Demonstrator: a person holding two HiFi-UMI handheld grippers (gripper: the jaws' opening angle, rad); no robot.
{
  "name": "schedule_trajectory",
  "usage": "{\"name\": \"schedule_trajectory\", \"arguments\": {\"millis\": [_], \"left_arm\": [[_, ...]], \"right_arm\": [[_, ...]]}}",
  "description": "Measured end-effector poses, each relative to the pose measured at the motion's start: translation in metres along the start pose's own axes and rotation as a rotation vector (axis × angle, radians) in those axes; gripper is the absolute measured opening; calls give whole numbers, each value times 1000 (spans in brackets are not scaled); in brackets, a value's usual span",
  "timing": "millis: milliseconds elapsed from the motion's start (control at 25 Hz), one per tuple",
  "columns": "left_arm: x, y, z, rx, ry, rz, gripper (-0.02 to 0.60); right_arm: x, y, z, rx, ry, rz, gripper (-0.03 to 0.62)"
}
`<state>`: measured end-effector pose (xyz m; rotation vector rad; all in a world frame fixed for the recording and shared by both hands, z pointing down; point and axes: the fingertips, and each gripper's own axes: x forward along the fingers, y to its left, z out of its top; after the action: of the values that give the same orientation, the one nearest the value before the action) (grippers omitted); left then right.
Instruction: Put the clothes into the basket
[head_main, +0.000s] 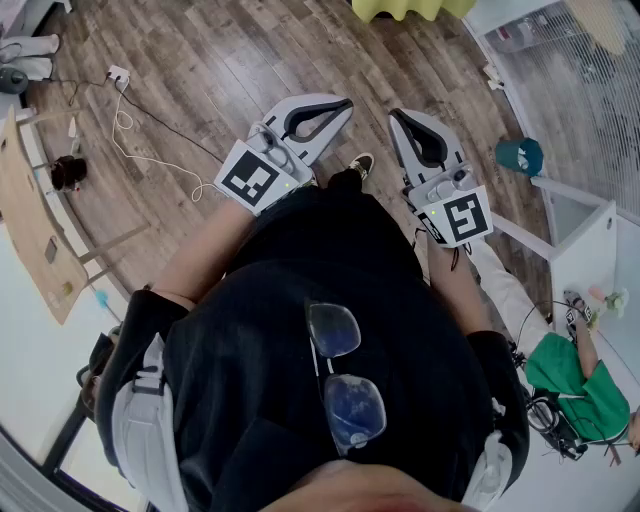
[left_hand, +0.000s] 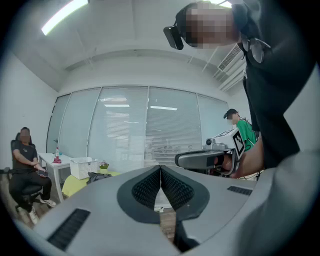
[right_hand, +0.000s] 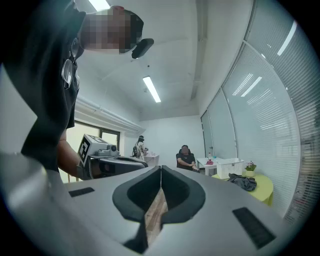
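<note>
A white basket (left_hand: 84, 167) stands on a low yellow-green table (left_hand: 75, 186) far across the room, with dark clothes (left_hand: 99, 176) lying beside it. The right gripper view shows the same basket (right_hand: 230, 167), clothes (right_hand: 243, 182) and table (right_hand: 263, 189). My left gripper (left_hand: 160, 167) is shut with nothing between its pads. My right gripper (right_hand: 161, 167) is shut and empty too. In the head view both are held side by side in front of the body over the wooden floor, left gripper (head_main: 347, 102) and right gripper (head_main: 394, 114), far from the clothes.
A person sits on a chair (left_hand: 25, 170) beside a white side table (left_hand: 56, 162). Another person in green (head_main: 575, 375) is at the right near white furniture (head_main: 585, 250). A cable (head_main: 140, 150) lies on the floor. Glass walls with blinds (left_hand: 125, 130) stand behind the table.
</note>
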<state>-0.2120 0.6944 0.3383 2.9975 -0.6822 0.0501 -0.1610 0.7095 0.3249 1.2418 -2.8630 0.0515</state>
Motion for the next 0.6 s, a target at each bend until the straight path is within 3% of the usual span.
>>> {"name": "schedule_trajectory", "arguments": {"millis": [600], "left_arm": [[48,15,-1,12,-1,42,11]], "right_arm": [[3,-42,-5,-4,-1,26,31]]}}
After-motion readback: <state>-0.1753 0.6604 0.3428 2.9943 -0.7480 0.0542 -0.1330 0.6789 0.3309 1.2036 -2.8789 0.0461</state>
